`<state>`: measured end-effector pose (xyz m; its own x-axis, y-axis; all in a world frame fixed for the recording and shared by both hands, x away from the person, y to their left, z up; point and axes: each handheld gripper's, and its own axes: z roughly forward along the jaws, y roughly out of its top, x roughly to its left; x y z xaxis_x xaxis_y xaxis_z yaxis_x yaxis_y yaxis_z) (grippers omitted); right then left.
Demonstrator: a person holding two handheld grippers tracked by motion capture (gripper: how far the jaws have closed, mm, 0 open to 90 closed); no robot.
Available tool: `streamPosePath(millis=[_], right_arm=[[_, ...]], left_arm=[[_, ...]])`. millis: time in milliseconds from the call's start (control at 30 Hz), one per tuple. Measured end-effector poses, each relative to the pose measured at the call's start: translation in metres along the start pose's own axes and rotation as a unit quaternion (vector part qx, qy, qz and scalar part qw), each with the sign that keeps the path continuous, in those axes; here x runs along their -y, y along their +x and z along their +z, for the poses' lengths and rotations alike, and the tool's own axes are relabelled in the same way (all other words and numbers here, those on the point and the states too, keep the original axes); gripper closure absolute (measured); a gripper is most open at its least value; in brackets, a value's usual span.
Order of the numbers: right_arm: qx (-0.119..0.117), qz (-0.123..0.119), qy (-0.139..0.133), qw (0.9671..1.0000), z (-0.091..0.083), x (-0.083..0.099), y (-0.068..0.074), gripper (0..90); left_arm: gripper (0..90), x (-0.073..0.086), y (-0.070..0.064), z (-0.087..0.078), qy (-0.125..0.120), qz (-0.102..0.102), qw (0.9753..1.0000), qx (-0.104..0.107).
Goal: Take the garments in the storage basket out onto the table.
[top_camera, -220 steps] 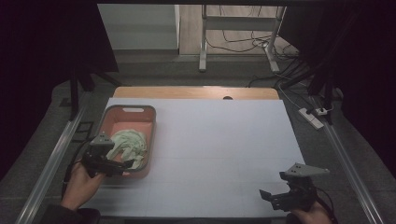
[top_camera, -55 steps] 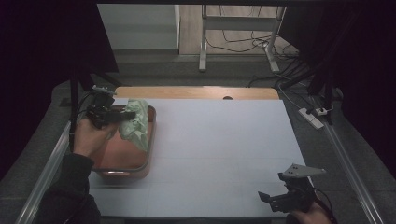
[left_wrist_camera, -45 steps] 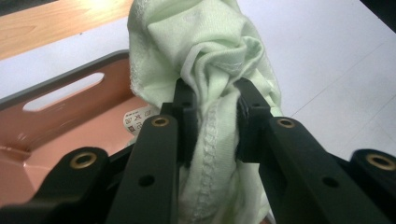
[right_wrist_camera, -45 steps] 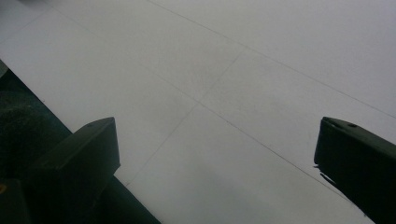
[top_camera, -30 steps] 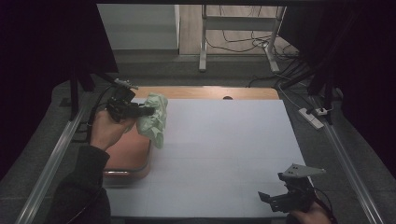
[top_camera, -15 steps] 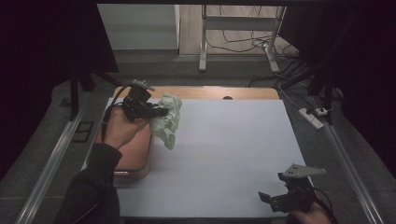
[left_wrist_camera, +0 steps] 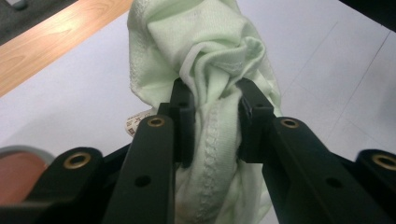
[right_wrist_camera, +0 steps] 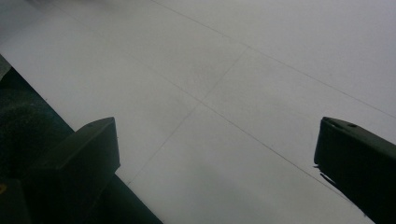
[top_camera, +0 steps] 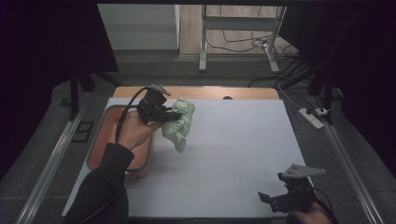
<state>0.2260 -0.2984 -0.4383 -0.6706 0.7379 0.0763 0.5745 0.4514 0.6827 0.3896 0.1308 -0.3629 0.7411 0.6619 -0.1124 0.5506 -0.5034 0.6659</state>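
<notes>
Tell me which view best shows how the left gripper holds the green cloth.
The left gripper view: the left gripper is shut on a bunched fold of the green cloth, seams visible. The high view shows the cloth hanging small above the white table. The right gripper view shows table surface, no cloth.

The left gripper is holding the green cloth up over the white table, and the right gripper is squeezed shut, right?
Not quite. The right gripper is open: the right gripper view shows its jaws wide apart over the white table. The left gripper does hold the green cloth up.
</notes>
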Motion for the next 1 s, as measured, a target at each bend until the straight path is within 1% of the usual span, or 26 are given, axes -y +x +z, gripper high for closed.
streamPosePath(millis=[133,400,600,833,1000], right_arm=[[0.000,0.001,0.000,1.0000,0.000,0.000,0.000,0.3],[-0.002,-0.002,0.002,1.0000,0.000,0.000,0.001,0.3],[-0.003,-0.005,0.005,1.0000,0.001,0.000,0.001,0.3],[-0.004,-0.007,0.006,1.0000,0.001,0.000,0.001,0.4],[-0.004,-0.008,0.007,0.9999,0.001,0.000,0.001,0.3]], left_arm=[[70.5,-0.004,-0.004,0.008,0.001,0.014,0.9999,-0.003],[70.6,-0.011,-0.013,0.025,0.003,0.020,0.9997,0.011],[70.3,-0.015,-0.021,0.041,0.014,0.036,0.9991,0.016],[69.4,-0.018,-0.029,0.059,0.019,0.039,0.9988,0.023],[69.0,-0.020,-0.034,0.072,0.029,0.048,0.9981,0.025]])
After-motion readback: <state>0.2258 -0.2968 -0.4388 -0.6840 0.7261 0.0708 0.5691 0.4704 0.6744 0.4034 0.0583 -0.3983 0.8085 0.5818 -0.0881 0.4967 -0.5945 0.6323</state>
